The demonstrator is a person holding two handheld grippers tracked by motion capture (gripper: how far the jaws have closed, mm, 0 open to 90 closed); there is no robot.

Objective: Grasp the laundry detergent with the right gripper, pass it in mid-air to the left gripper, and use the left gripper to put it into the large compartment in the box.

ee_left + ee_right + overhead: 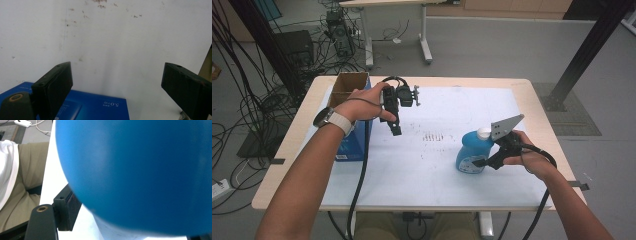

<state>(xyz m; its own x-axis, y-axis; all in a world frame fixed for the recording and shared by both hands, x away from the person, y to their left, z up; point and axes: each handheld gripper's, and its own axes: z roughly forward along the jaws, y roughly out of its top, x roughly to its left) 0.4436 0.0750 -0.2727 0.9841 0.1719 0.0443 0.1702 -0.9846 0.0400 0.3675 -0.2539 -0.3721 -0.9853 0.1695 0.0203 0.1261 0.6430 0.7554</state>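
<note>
1. The right gripper [484, 162] has its jaws around the body of a blue detergent bottle [471, 152] with a white cap [483, 133], which stands upright on the white table sheet [452, 170] at about four o'clock from the table's middle. In the right gripper view the blue bottle wall [140, 175] presses close against the lens, with one black pad [72, 207] at its side, so I judge the jaws clamped on the bottle.

2. The left gripper [395, 131] hangs above the sheet at about ten o'clock, jaws pointing down. In the left gripper view its two pads [56, 85] stand wide apart with nothing between them.

3. The step in hand looks like lifting the bottle. An open cardboard box [349, 87] stands at the left edge, at nine to ten o'clock, with a blue carton [357, 145] beside it; the blue carton's face [100, 105] lies just under the left jaws.

4. The next move calls for a firm, level lift, since the rounded bottle could slip or tip.

5. Little blocks the way across the sheet; the left gripper itself and its trailing cable [359, 180] sit between the bottle and the box.
</note>
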